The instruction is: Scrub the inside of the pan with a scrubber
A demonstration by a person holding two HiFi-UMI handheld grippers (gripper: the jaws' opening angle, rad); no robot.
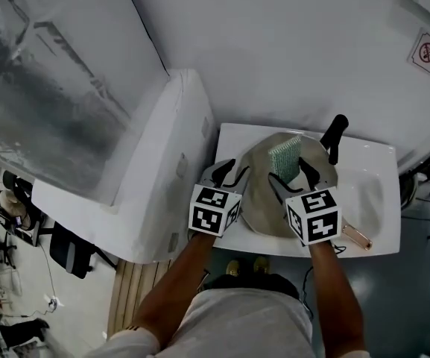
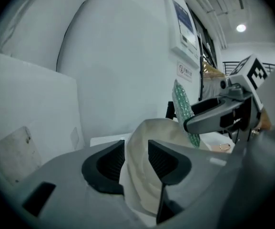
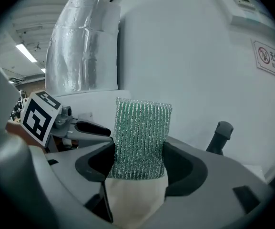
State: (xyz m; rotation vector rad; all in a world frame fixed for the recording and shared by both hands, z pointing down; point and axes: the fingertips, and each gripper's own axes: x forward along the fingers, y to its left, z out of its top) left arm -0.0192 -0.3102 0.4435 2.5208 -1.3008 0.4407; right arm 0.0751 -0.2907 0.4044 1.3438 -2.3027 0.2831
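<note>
The pan (image 1: 263,200) sits in the white sink (image 1: 367,162) and fills its left half. Its black handle (image 1: 335,134) points away from the person, toward the sink's far edge and the wall. The pan's long axis runs from the sink's near left to its far right. Its pale cream inside faces up.

The left claw (image 1: 231,171) is at the pan's left rim. In the left gripper view its jaws stand spread, with the cream rim (image 2: 137,168) rising between them, and the pads do not press on it.

The right claw (image 1: 291,176) is over the middle of the pan and pinches the green scrubber (image 1: 284,155). In the right gripper view the two jaws are clamped on the lower sides of the scrubber (image 3: 139,140). The scrubber stands upright with its long axis along the jaws, and its ribbed flat face is toward the camera. The cream pan (image 3: 135,199) shows just beneath it. From the left gripper view the scrubber (image 2: 184,111) is seen edge-on, above the pan's inside and leaning slightly. I cannot tell whether it touches the pan's surface.

Besides the pan, the sink holds a small copper-coloured piece (image 1: 356,237), which lies near its near right corner. A white boxy unit (image 1: 155,200) stands against the sink's left edge.
</note>
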